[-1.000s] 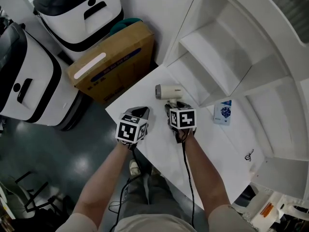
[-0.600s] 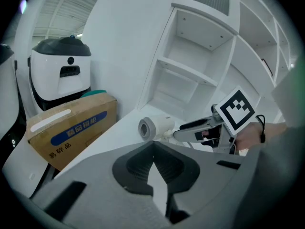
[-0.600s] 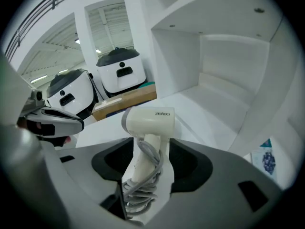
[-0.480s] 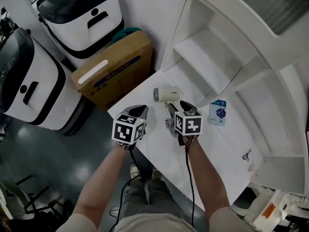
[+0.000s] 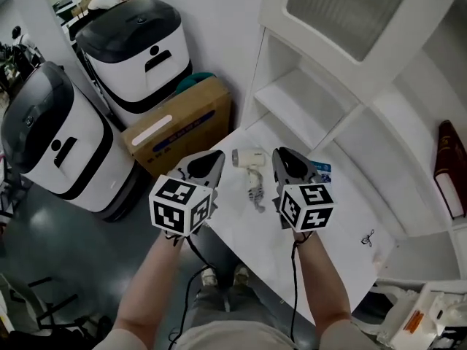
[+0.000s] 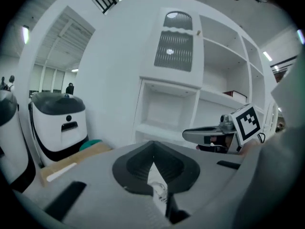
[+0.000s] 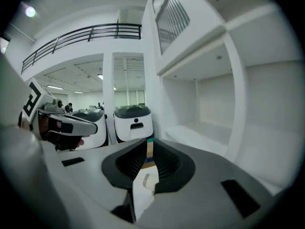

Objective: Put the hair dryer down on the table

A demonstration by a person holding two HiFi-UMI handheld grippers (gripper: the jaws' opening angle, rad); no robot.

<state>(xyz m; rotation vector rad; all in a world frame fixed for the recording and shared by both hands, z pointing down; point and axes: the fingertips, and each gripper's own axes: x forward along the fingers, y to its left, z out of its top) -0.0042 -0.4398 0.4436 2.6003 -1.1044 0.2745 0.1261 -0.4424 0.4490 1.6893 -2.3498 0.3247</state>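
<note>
The cream hair dryer (image 5: 250,160) lies on the white table (image 5: 241,228) with its nozzle to the left and its handle and coiled cord trailing toward me. It lies apart from both grippers, in the gap between them. My right gripper (image 5: 285,158) is lifted above the table to the dryer's right. Its jaws are closing to a thin slit with nothing between them (image 7: 148,162). My left gripper (image 5: 209,160) hovers over the table's left edge, shut and empty (image 6: 153,168).
A white shelf unit (image 5: 328,115) rises behind the table, with a dark red book (image 5: 449,168) at right. A blue-and-white packet (image 5: 322,169) lies past the right gripper. A cardboard box (image 5: 179,126) and two white-and-black machines (image 5: 139,49) stand on the floor at left.
The right gripper has come off the hair dryer's handle, drawn back and risen. The left gripper has risen too. The dryer stays on the table.
</note>
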